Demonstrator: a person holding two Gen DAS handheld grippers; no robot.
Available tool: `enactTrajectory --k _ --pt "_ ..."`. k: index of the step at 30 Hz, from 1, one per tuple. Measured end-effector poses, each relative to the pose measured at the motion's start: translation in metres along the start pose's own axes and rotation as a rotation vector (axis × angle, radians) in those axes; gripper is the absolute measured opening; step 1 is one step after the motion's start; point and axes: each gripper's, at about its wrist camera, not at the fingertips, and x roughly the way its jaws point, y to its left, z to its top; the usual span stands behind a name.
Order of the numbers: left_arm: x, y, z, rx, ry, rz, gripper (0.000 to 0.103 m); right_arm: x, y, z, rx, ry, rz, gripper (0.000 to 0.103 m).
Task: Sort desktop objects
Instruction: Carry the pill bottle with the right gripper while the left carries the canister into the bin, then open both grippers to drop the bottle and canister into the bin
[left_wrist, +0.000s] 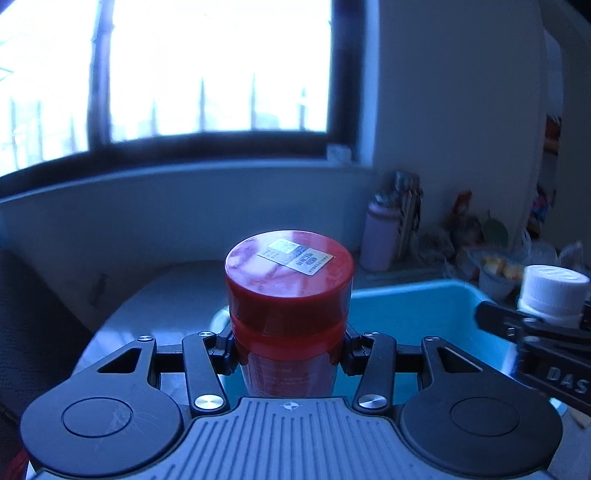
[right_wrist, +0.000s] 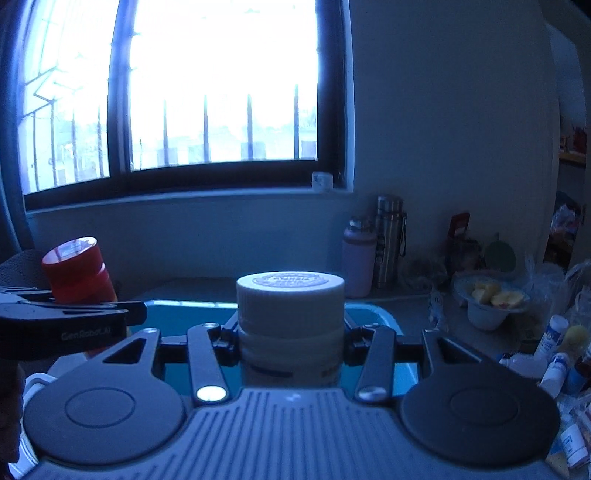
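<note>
The left gripper (left_wrist: 288, 354) has its jaws clenched on the red-capped bottle (left_wrist: 290, 295), pads pressing the body just under the cap's lower ring. The right gripper (right_wrist: 290, 349) grasps the white-capped bottle (right_wrist: 290, 317) the same way, below its ribbed cap. Both bottles stand upright, held clear above the blue bin (left_wrist: 424, 314), the red one over its left part, the white one to the right of it.

Both look like rigid plastic, smooth-sided and probably light; the collar under each cap gives a ledge that should stop slipping. Beyond the bin, against the wall, stand a pink flask (right_wrist: 359, 254) and a steel flask (right_wrist: 389, 240). More small bottles (right_wrist: 554, 354) lie on the table to the bin's right.
</note>
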Motion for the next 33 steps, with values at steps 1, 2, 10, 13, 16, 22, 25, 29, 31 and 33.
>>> enactTrajectory --k 1,2,10,13,16,22,25,29,31,33 --pt "0.007 -0.001 0.000 0.007 0.029 -0.015 0.050 0.009 0.000 -0.001 0.004 0.042 0.008 0.048" --pt "0.016 -0.003 -0.001 0.010 0.061 -0.033 0.050 0.018 -0.001 -0.004 0.004 0.086 0.018 0.048" --pt "0.070 -0.016 -0.011 0.061 0.257 -0.072 0.050 0.062 -0.005 -0.012 -0.019 0.277 -0.001 0.048" --pt "0.076 -0.017 -0.008 0.079 0.276 -0.068 0.050 0.070 -0.006 -0.015 -0.023 0.322 -0.015 0.048" --pt "0.082 -0.018 -0.009 0.090 0.304 -0.050 0.050 0.075 -0.008 -0.019 -0.008 0.361 -0.021 0.048" --pt "0.084 -0.020 -0.011 0.110 0.312 -0.033 0.052 0.080 -0.007 -0.019 -0.011 0.410 -0.016 0.048" --pt "0.081 -0.021 -0.012 0.108 0.314 -0.030 0.052 0.079 -0.005 -0.019 -0.015 0.408 -0.016 0.048" --pt "0.079 -0.019 -0.014 0.095 0.311 -0.024 0.053 0.080 -0.004 -0.019 -0.014 0.424 -0.014 0.052" --pt "0.078 -0.018 -0.014 0.090 0.308 -0.020 0.054 0.081 -0.004 -0.020 -0.011 0.425 -0.016 0.052" --pt "0.076 -0.017 -0.014 0.084 0.303 -0.018 0.054 0.077 -0.004 -0.019 -0.010 0.417 -0.015 0.052"
